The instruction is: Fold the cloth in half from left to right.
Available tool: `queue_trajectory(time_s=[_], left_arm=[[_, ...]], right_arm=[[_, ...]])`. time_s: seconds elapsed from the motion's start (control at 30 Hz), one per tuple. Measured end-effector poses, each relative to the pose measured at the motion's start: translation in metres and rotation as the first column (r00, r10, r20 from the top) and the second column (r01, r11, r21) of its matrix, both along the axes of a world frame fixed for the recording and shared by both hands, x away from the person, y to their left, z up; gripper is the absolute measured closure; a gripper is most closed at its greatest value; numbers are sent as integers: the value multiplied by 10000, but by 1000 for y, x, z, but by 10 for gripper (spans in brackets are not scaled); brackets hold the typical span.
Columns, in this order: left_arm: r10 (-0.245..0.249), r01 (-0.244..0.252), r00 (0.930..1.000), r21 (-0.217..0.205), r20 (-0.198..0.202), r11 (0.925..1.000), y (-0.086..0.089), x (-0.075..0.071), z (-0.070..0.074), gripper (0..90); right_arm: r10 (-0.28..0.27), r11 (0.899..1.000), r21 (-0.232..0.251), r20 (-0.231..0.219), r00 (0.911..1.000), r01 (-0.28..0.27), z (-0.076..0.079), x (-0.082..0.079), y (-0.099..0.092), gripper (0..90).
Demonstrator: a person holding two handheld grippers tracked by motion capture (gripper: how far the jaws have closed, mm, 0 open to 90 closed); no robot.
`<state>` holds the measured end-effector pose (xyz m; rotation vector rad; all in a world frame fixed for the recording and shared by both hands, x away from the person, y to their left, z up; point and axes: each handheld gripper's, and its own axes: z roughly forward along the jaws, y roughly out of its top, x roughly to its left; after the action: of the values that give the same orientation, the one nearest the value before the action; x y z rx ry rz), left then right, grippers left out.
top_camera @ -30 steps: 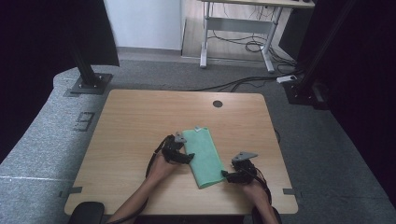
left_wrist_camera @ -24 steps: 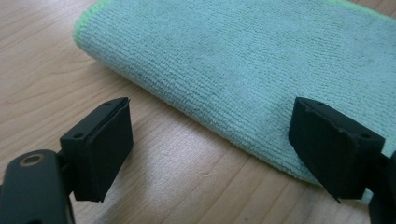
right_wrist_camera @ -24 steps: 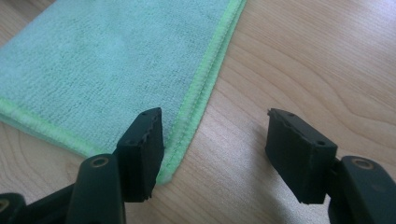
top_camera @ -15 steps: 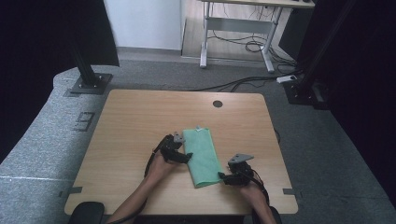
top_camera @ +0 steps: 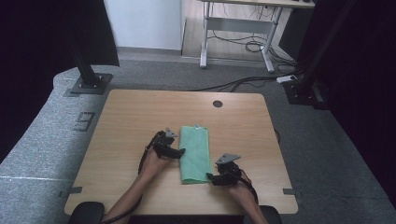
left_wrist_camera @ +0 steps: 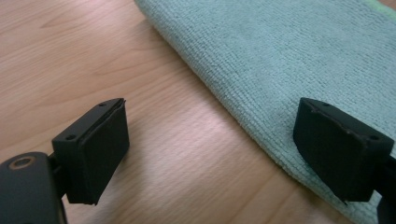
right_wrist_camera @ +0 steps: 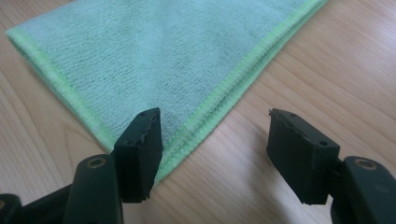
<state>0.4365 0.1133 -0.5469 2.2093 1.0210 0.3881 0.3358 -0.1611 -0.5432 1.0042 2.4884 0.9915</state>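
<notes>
Green microfibre cloth [top_camera: 195,154], folded into a long strip, lies mid-frame on the wooden table [top_camera: 121,116]. Since a second ago it has shifted slightly leftward, and both hands have moved with it, so the fold looks finished and is being squared up. Left gripper [top_camera: 180,152] stands apart at the cloth's folded edge, right gripper [top_camera: 208,177] apart at its near corner, neither clamping. Gripper views reveal the stitched hem [right_wrist_camera: 224,93] and terry weave.

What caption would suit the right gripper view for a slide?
Open right claw poised at the corner of a folded green microfibre cloth on a wooden table.
</notes>
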Motion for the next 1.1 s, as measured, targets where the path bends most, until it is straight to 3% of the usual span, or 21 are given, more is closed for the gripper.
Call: queue_trajectory(time_s=[0.5, 1.1], left_arm=[[716, -716, 9974, -29, -78, 9974, 23, 16, 0, 103], [835, -839, 9963, 158, 225, 9963, 16, 19, -1, 57]], right_arm=[[401, 9990, 198, -49, 9992, -400, -2, 19, 32, 315], [271, 9996, 107, -63, 9996, -270, -1, 21, 28, 329]])
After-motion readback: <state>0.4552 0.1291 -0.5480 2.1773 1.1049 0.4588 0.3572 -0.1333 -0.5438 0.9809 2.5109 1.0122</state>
